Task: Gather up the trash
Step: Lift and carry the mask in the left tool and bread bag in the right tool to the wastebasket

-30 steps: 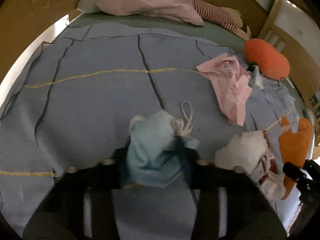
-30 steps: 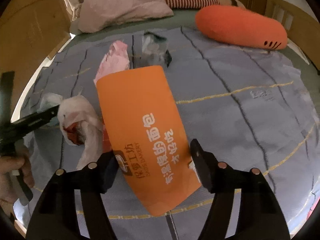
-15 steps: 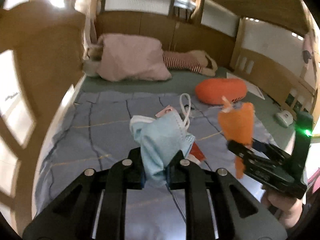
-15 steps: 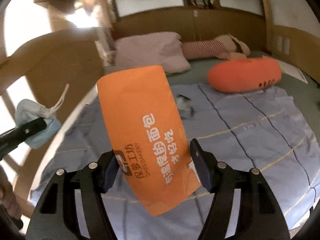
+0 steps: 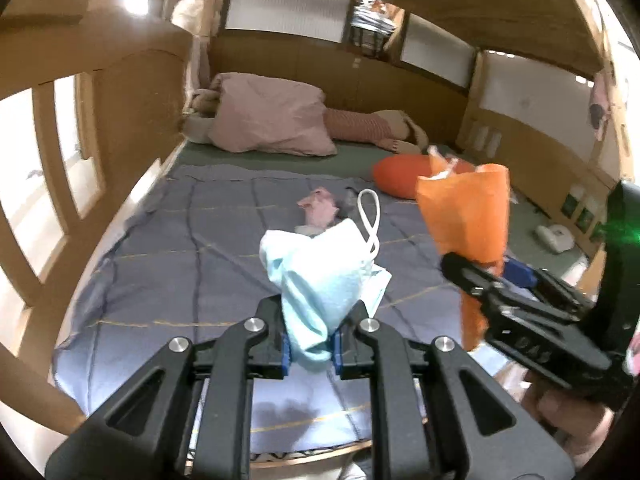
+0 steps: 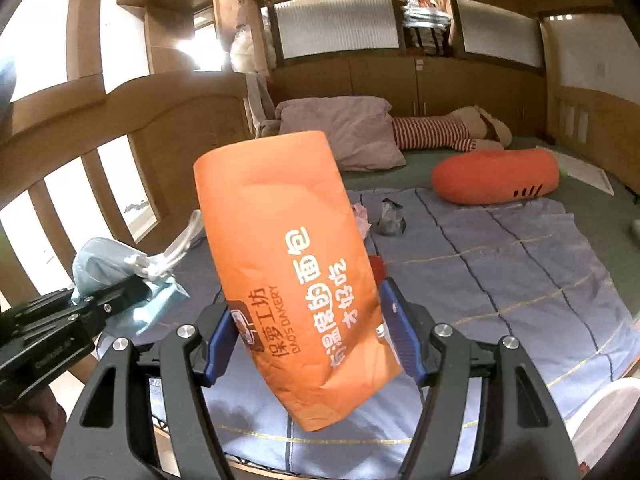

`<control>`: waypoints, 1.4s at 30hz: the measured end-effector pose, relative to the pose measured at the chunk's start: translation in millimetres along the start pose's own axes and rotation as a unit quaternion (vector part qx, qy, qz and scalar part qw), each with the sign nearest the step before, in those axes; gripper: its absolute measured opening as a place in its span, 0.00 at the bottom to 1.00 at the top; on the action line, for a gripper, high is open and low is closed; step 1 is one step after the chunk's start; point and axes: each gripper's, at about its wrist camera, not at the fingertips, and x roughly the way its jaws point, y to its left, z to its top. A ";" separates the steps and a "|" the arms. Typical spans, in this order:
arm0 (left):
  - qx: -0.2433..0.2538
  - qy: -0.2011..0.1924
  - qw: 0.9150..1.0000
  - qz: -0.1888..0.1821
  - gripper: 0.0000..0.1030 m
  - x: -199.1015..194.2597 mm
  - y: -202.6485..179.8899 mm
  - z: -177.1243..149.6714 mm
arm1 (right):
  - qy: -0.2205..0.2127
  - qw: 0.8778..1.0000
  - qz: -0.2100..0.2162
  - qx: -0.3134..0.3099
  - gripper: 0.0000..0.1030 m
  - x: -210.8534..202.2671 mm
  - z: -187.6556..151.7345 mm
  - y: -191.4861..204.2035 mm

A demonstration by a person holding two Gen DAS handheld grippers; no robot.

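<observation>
Orange paper bag (image 6: 292,272): bakery bag with white printed characters, held up above the near end of the bed (image 6: 520,264). White crumpled material shows at its open top in the left wrist view; contents otherwise cannot be told.

Right gripper (image 6: 308,336): jaws about half open, blue pads pressed on both sides of the orange paper bag.

Face mask (image 5: 324,280): pale blue, crumpled, white ear loop sticking up, carried in the air over the near part of the bed, left of the bag.

Left gripper (image 5: 310,348): closed almost fully, clamped on the lower end of the face mask.

Blue blanket (image 5: 180,248): covers the bed. On it, far centre: pink crumpled wrapper (image 5: 320,208) and, just beside it, clear plastic scrap (image 6: 390,216).

Orange cushion (image 6: 496,176): far right of the bed.

Pink pillow (image 5: 272,120): far end, with a striped plush toy (image 6: 436,132) to its right.
</observation>
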 end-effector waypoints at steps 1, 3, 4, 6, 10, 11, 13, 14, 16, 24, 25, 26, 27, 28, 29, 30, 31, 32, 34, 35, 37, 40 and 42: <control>0.013 -0.005 1.000 0.008 0.15 0.8 -4.4 1.7 | 0.003 1.000 -0.001 0.002 0.64 2.3 1.0 -0.9; 0.027 -0.007 0.999 0.022 0.15 3.8 -8.7 2.7 | 0.019 1.000 0.006 0.017 0.64 7.6 1.5 -3.6; 0.024 -0.004 1.000 0.018 0.15 4.5 -9.3 1.6 | 0.027 0.999 0.011 0.028 0.64 11.1 2.3 -6.2; 0.019 0.001 1.000 0.014 0.15 6.8 -7.9 0.8 | 0.028 0.999 0.009 0.031 0.64 10.3 2.3 -4.0; 0.017 0.010 1.000 0.020 0.15 10.9 -0.5 -1.9 | 0.036 0.999 0.006 0.022 0.64 12.3 -1.2 0.5; 0.015 0.010 1.000 0.020 0.15 10.9 1.5 -1.7 | 0.035 0.999 0.005 0.022 0.64 12.3 -1.3 0.4; 0.012 0.009 1.000 0.022 0.15 11.4 3.1 0.6 | 0.037 0.999 0.005 0.024 0.64 14.3 -2.3 1.0; 0.011 0.008 1.000 0.022 0.15 11.4 2.9 1.4 | 0.039 0.999 0.006 0.025 0.64 16.2 -2.4 1.2; 0.012 0.009 1.000 0.022 0.15 12.8 2.9 1.7 | 0.040 0.999 0.006 0.024 0.64 17.8 -3.3 2.3; 0.013 0.012 1.000 0.022 0.15 11.2 4.1 2.1 | 0.042 0.999 0.006 0.023 0.64 17.2 -5.1 -3.0; 0.014 0.012 1.000 0.023 0.15 11.7 4.0 2.3 | 0.042 0.999 0.007 0.023 0.64 17.0 -5.5 -3.3; 0.013 0.012 1.000 0.023 0.15 12.0 2.9 2.3 | 0.042 0.999 0.006 0.023 0.64 16.5 -5.8 -3.4; 0.013 0.013 1.000 0.024 0.15 12.3 1.7 2.6 | 0.042 0.999 0.007 0.023 0.64 16.8 -5.7 -3.8; 0.013 0.013 1.000 0.023 0.15 12.5 0.5 3.1 | 0.042 0.999 0.007 0.023 0.64 16.7 -5.8 -3.7; 0.015 0.012 1.000 0.023 0.15 12.4 0.9 2.6 | 0.041 0.999 0.007 0.023 0.64 16.3 -6.0 -3.6; 0.017 0.012 1.000 0.022 0.15 12.7 0.4 2.9 | 0.040 0.999 0.007 0.024 0.64 16.2 -6.0 -3.9; 0.017 0.012 1.000 0.021 0.15 13.4 -0.3 2.3 | 0.039 0.999 0.009 0.025 0.64 14.6 -6.1 -4.5; 0.018 0.012 1.000 0.019 0.15 13.8 -0.9 1.9 | 0.036 0.999 0.010 0.027 0.64 13.1 -5.9 -6.0; 0.018 0.012 1.000 0.009 0.15 15.4 -3.6 0.7 | 0.020 0.999 0.015 0.039 0.64 3.7 -2.7 -11.9; 0.019 0.014 1.000 -0.001 0.15 16.2 -5.6 0.2 | 0.016 0.998 0.021 0.051 0.64 -5.4 -1.0 -18.2; 0.029 0.012 0.999 -0.024 0.16 16.5 -15.0 -1.6 | 0.001 0.997 0.033 0.069 0.64 -32.5 -0.1 -34.5; 0.071 0.007 0.997 -0.043 0.16 16.8 -40.5 -6.0 | -0.022 0.997 0.010 0.072 0.65 -90.2 -7.1 -68.8; 0.090 0.019 0.993 -0.079 0.16 19.7 -61.4 -8.3 | -0.027 0.996 -0.021 0.078 0.65 -125.8 -21.1 -98.2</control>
